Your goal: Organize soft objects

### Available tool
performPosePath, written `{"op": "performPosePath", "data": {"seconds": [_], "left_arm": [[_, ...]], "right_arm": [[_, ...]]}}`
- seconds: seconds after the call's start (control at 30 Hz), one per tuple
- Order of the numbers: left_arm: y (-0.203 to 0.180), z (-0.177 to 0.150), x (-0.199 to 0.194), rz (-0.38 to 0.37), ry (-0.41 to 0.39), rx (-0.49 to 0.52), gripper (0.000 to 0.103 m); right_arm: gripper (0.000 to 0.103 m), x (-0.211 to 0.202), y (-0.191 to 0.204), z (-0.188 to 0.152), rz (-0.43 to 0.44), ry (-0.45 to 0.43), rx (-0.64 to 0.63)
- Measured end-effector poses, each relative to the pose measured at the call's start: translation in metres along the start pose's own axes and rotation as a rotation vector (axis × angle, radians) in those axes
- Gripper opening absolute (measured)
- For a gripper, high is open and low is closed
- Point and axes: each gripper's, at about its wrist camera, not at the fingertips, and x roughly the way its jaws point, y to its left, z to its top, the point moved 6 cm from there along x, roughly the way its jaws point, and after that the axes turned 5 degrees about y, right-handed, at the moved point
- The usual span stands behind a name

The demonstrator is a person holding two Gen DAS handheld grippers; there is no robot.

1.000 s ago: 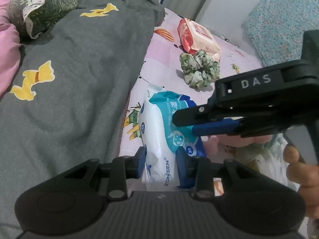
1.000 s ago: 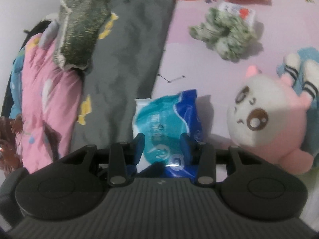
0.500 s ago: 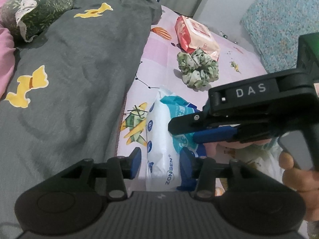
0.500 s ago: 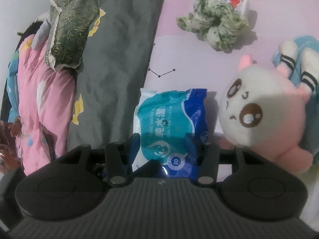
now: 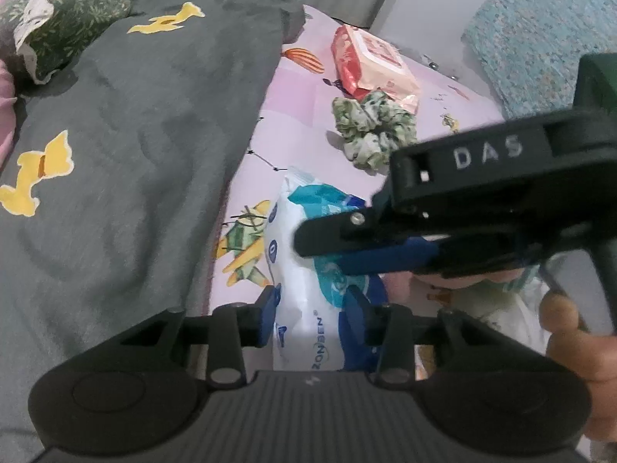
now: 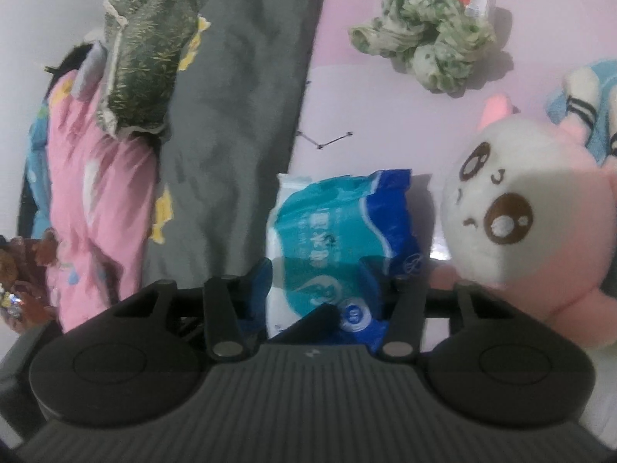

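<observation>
A blue and white wipes pack [image 5: 304, 270] [image 6: 339, 231] lies on the pink bedsheet [image 5: 304, 115] beside a grey duvet. My left gripper [image 5: 314, 303] straddles its near end. Its jaws are closing, and both blue pads touch the pack's sides. My right gripper [image 6: 316, 279] comes in from the right in the left wrist view, where its fingertips [image 5: 327, 252] lie over the pack. Its jaws are closing too, with the pack pressed between the pads. A green scrunchie [image 5: 374, 135] [image 6: 428, 50] lies farther back on the sheet.
The grey duvet [image 5: 135, 154] with yellow ducks borders the pack on the left. A pink and white plush [image 6: 532, 239] sits close on the right, a blue plush [image 6: 590, 108] behind it. A red wipes pack [image 5: 370, 61] lies past the scrunchie. A hand [image 5: 570, 332] holds the right gripper.
Both pairs of jaws stood a little wider around the wipes pack half a second ago and have narrowed onto it again. The pack stays on the sheet.
</observation>
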Motion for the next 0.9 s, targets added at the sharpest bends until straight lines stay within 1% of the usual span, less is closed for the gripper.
{"op": "performPosePath", "data": {"seconds": [0.03, 0.1, 0.2, 0.27, 0.43, 0.5, 0.57, 0.63, 0.77, 0.9], "left_arm": [[-0.001, 0.0, 0.0, -0.007, 0.001, 0.002, 0.038], [-0.003, -0.001, 0.001, -0.013, 0.003, 0.001, 0.038], [-0.002, -0.002, 0.003, -0.027, 0.009, -0.012, 0.039], [0.0, -0.002, 0.004, -0.028, 0.01, -0.016, 0.04], [0.009, -0.002, 0.007, -0.041, 0.016, -0.031, 0.045], [0.01, -0.001, 0.009, -0.042, 0.016, -0.031, 0.048], [0.011, -0.001, 0.01, -0.042, 0.016, -0.031, 0.049], [0.012, -0.001, 0.009, -0.047, 0.018, -0.035, 0.049], [0.012, -0.002, 0.007, -0.033, 0.016, -0.027, 0.05], [0.013, -0.005, 0.004, -0.021, 0.011, -0.02, 0.05]], "right_arm": [[0.037, -0.002, 0.003, -0.001, 0.033, 0.002, -0.001], [0.037, -0.006, 0.011, -0.002, 0.045, -0.007, -0.021], [0.036, -0.009, 0.015, -0.002, 0.028, -0.018, -0.035], [0.037, -0.01, 0.011, -0.003, 0.011, -0.017, -0.019], [0.037, -0.008, -0.012, -0.002, -0.095, -0.02, 0.015], [0.037, -0.008, -0.017, -0.001, -0.085, -0.012, 0.028], [0.037, -0.006, -0.016, 0.0, -0.095, 0.001, 0.015], [0.038, -0.003, -0.013, 0.0, -0.112, 0.014, -0.006], [0.038, -0.005, -0.014, 0.001, -0.112, 0.03, 0.021], [0.038, -0.015, -0.023, -0.002, -0.096, 0.015, 0.048]]}}
